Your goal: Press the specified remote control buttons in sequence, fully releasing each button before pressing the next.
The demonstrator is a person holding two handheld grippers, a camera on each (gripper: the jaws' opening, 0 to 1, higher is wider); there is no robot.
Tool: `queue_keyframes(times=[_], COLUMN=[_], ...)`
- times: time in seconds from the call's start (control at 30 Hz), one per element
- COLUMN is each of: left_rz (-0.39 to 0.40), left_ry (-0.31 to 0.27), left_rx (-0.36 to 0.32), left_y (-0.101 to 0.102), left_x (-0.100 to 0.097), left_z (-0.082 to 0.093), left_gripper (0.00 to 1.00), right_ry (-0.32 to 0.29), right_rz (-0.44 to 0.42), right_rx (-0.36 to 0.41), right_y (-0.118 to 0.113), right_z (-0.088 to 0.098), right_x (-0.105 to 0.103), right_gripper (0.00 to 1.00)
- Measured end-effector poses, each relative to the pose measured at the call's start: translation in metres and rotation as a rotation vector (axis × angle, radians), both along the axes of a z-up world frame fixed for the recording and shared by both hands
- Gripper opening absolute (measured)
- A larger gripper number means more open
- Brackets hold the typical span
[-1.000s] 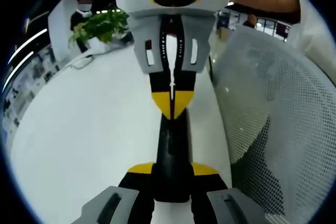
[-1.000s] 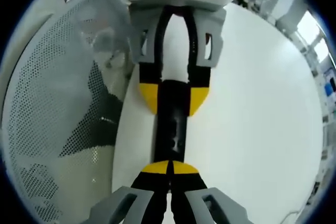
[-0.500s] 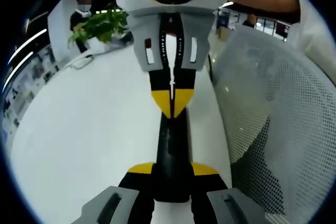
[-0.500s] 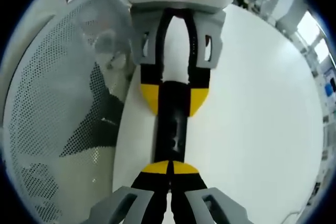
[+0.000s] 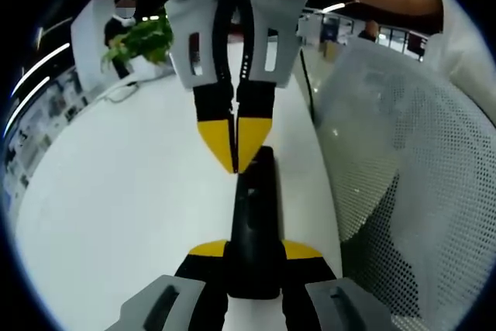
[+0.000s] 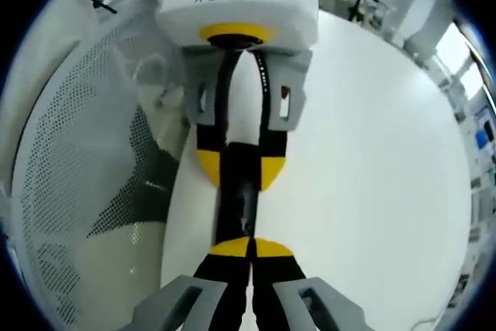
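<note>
Room: a bright open office; a white worktop [image 5: 116, 207] carries everything, with a green plant [image 5: 143, 36] at its far left edge.
Left claw [image 5: 253, 257]: its two yellow-tipped jaws are spread on either side of the remote control [image 5: 254, 222] and pinch its near end.
Remote control: black, slim and stiff, lying lengthwise between the two claws, just above the worktop. I judge it light and smooth, so it may slide. Holding it by the long side edges keeps the buttons free.
Right claw [image 5: 235, 141]: its jaws are pressed together into one point, which touches or nearly touches the far end of the remote.
Change: half a second ago this point stood on the remote; now it has tilted and moved toward the far end.
Right side: a white mesh chair back [image 5: 403, 184].
</note>
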State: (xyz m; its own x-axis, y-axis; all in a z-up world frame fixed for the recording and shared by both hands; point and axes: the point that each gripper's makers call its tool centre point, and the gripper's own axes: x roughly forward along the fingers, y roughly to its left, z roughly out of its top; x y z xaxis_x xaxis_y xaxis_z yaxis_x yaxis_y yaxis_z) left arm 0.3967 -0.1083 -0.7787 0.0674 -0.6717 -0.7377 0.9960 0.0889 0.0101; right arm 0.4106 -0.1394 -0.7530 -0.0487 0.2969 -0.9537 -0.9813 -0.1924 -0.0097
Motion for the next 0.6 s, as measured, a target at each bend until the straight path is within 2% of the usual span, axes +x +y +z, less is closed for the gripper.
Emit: queue_keyframes(times=[0.6], left_rz=[0.003], left_ry=[-0.002], left_rx=[-0.005], left_y=[0.001], left_x=[0.000], left_z=[-0.002], left_gripper=[0.24], right_ry=[0.025], right_rz=[0.016], right_rx=[-0.019], right_y=[0.008], right_z=[-0.016], right_x=[-0.005], right_gripper=[0.00])
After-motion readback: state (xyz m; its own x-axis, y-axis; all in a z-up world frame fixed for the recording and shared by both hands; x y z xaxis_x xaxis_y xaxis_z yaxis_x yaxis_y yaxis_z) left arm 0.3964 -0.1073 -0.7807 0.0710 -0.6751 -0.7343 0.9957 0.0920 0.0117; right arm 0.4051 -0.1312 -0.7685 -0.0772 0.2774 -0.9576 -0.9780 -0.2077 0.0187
